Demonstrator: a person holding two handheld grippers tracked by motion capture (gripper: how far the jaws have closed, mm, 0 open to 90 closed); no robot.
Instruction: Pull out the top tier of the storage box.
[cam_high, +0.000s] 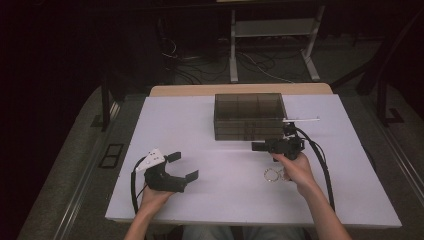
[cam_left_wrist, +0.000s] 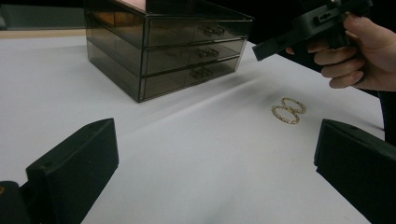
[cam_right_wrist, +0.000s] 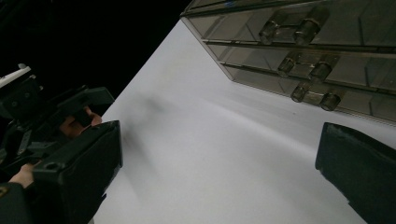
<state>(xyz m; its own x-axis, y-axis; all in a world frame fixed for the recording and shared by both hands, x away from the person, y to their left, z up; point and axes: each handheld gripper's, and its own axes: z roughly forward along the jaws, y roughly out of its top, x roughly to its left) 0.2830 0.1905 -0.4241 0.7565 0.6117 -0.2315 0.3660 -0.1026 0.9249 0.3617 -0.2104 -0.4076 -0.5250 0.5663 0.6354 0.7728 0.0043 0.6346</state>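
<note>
A smoky clear box of three shut drawers (cam_high: 248, 117) stands at the table's far middle. Its fronts and handles face the left gripper view (cam_left_wrist: 177, 51) and the right gripper view (cam_right_wrist: 303, 51). Two gold rings (cam_high: 272, 175) lie touching on the white table (cam_high: 200, 130), beside the person's right hand; they also show in the left gripper view (cam_left_wrist: 288, 109). My left gripper (cam_high: 182, 166) rests near the front left, open and empty (cam_left_wrist: 215, 172). My right gripper (cam_high: 260, 146) is held just in front of the box, tilted, open with nothing between its jaws (cam_right_wrist: 217, 175).
Behind the table stand a white desk frame (cam_high: 272, 45) and loose cables (cam_high: 200, 65) on the dark floor. Bare white table surface lies between the two grippers. The other hand's gripper shows in the left gripper view (cam_left_wrist: 299, 35) and in the right gripper view (cam_right_wrist: 46, 116).
</note>
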